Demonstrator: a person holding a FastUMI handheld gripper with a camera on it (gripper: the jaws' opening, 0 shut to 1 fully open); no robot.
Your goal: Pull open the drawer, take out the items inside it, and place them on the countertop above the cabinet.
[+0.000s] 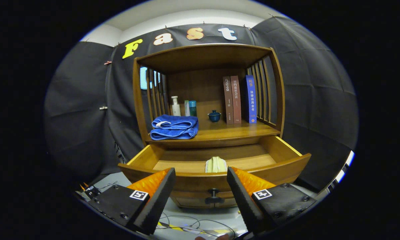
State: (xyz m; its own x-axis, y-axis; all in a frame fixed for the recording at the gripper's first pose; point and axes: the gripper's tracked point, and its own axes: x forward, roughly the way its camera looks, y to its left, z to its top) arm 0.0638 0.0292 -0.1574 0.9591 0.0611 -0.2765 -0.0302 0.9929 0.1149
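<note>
Wooden cabinet (208, 110) stands against the booth wall, its drawer (216, 173) pulled open; a pale folded cloth (215, 164) lies inside near the front edge. Gripper (201, 176) hovers before the knob (214, 192), fingers spread, grasping nothing

Drawer (216, 181) stands open; folded towel (174, 127) and books (238, 99) leave countertop (228, 132) mid-front seemingly free.

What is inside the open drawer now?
One folded pale cloth lies on the drawer floor, beyond the open claw. The drawer's front board hides the nearest strip of the floor.
</note>
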